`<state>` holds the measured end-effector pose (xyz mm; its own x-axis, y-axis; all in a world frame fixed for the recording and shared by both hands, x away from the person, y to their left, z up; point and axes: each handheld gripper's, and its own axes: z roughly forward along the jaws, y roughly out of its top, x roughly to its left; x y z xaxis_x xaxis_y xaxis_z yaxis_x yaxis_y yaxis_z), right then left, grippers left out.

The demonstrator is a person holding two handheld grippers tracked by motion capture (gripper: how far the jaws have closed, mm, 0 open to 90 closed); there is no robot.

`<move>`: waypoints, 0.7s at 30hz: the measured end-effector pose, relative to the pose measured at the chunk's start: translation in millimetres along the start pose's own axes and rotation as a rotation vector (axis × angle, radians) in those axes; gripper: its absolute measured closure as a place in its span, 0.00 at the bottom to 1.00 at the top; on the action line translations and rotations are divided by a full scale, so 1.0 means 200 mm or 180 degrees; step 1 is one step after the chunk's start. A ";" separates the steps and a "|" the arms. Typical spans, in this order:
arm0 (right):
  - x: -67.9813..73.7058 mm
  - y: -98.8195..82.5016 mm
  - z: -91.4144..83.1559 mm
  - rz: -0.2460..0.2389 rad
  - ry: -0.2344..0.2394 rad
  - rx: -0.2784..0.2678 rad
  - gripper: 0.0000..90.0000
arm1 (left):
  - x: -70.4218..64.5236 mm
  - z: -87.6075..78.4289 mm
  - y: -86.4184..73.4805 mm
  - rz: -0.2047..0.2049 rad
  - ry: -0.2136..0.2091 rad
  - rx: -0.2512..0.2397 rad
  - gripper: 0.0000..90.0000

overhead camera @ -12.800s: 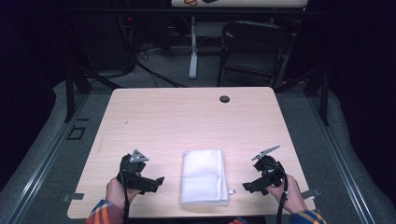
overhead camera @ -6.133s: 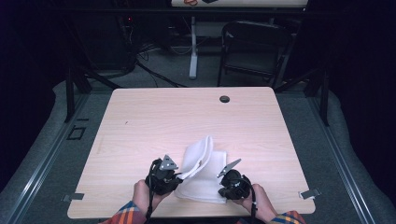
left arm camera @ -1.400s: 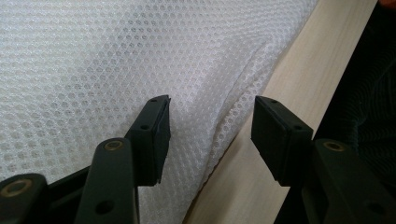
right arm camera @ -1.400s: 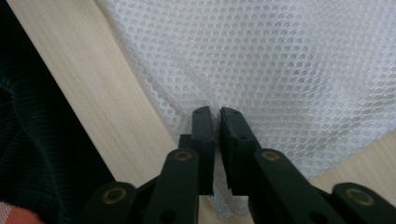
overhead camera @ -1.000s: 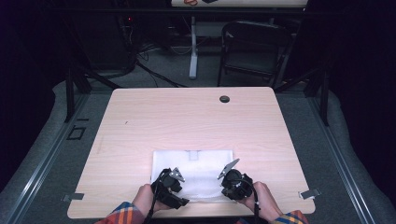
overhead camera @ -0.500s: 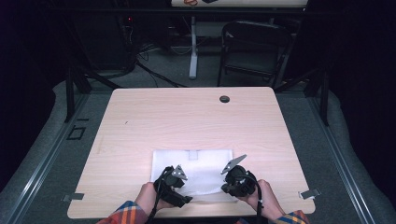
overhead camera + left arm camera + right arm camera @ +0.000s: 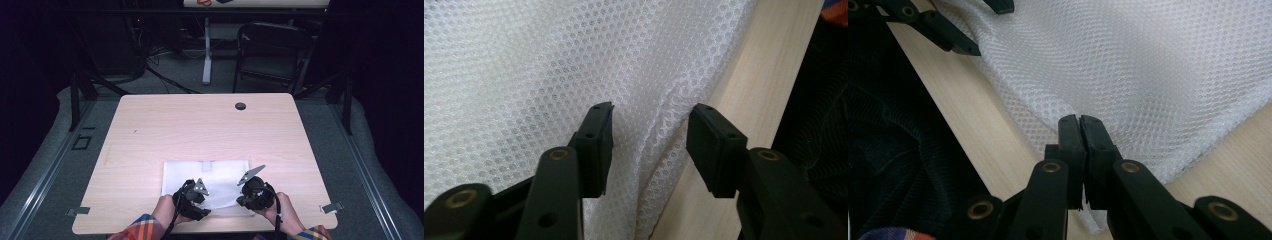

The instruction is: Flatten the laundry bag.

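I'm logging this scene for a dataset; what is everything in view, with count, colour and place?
mesh cloth: one, white, spread flat at the table's near edge
table: one, light wood, centre
cap: one, dark, round, table's far side
chair: one, black, behind the table
left gripper: one, black, jaws apart over the cloth's near edge, just been closing
right gripper: one, black, shut on the cloth's near edge
sleeves: two, plaid, bottom edge

I see a pale wooden desk (image 7: 210, 130) on grey carpet (image 7: 380, 165); behind it a black folding chair (image 7: 272, 55); the room beyond lies dark.
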<state>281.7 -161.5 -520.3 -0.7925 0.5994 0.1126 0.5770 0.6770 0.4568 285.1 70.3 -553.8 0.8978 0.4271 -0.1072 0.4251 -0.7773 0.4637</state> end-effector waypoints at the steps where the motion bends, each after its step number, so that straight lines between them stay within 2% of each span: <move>1: 0.00 0.00 0.00 -0.0010 0.0007 0.0009 0.99 | 0.00 0.00 0.00 -0.0003 0.0012 0.0011 0.61; 5: 0.00 0.00 0.02 0.0014 -0.0001 0.0036 0.98 | 0.01 0.00 0.00 -0.0025 0.0008 -0.0027 0.73; 11: 0.01 0.00 0.02 -0.0009 -0.0018 0.0082 0.96 | 0.02 0.01 0.01 -0.0042 0.0071 -0.0019 0.85; 17: 0.00 0.00 0.01 -0.0027 -0.0009 0.0072 0.91 | 0.02 0.01 0.01 -0.0091 0.0028 -0.0021 0.91; 21: 0.02 0.00 -0.02 -0.0027 -0.0015 -0.0052 0.90 | 0.03 0.01 0.01 -0.0104 0.0025 -0.0025 0.93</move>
<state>278.6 -160.6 -516.7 -0.7963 0.5958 0.1045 0.5670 0.6751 0.4721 291.9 70.5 -554.6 0.8825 0.4559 -0.1155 0.4533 -0.7592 0.4670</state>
